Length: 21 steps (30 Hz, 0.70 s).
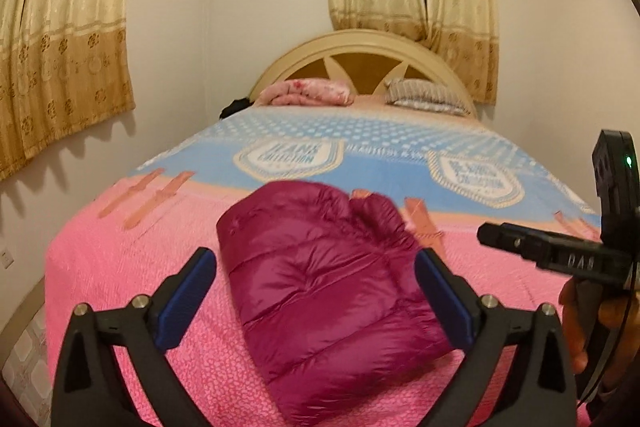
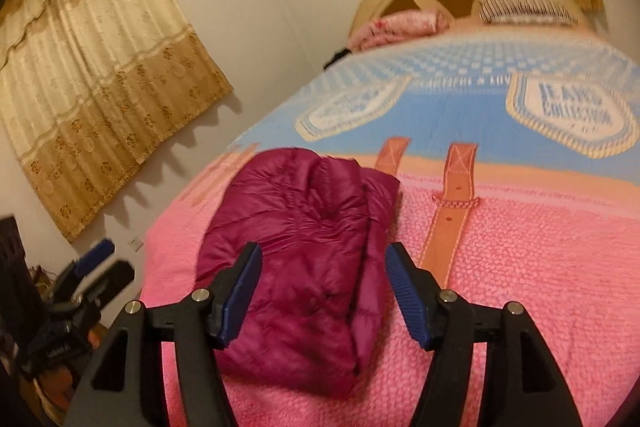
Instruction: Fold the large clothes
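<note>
A magenta puffer jacket (image 1: 332, 287) lies folded into a compact bundle on the pink part of the bedspread (image 1: 132, 267). It also shows in the right wrist view (image 2: 304, 259). My left gripper (image 1: 316, 263) is open and empty, held above the bundle with its blue pads wide apart. My right gripper (image 2: 324, 259) is open and empty, above the near part of the bundle. The right gripper's body shows at the right edge of the left wrist view (image 1: 560, 255). The left gripper shows at the lower left of the right wrist view (image 2: 80, 291).
The bedspread turns blue (image 1: 360, 147) toward the curved headboard (image 1: 364, 47). A pink folded blanket (image 1: 308, 93) and a striped pillow (image 1: 424, 97) lie at the head. Curtains (image 1: 60, 47) hang on the left wall. The bed's left edge drops to tiled floor (image 1: 24, 359).
</note>
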Motion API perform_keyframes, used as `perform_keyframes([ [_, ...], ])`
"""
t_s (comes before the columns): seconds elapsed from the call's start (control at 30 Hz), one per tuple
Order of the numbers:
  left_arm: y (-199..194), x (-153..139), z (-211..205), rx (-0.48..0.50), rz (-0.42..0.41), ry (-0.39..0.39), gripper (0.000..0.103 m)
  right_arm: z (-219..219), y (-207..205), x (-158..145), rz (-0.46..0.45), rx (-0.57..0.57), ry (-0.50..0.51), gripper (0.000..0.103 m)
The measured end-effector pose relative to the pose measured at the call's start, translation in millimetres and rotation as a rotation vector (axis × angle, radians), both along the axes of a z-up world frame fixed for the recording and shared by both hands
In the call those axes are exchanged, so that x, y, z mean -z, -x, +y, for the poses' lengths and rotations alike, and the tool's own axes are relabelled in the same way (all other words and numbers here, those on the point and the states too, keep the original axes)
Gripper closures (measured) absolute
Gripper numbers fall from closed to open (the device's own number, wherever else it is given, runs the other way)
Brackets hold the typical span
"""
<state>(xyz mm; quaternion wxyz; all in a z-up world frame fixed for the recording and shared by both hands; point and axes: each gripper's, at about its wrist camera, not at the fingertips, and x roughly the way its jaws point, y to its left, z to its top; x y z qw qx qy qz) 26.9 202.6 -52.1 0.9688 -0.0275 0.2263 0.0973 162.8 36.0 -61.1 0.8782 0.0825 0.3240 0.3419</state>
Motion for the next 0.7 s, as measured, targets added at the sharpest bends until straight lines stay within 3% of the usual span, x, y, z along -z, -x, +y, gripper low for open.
perform_keyframes([
  [0.3,10,-12,-4,-0.008,-0.054,0.012,0.001,0,38,-27,-0.124,0.017,0.006,0.036],
  [0.7,16,-15,-9,-0.001,-0.072,0.010,0.000,-12,47,-34,-0.131,0.062,-0.008,0.035],
])
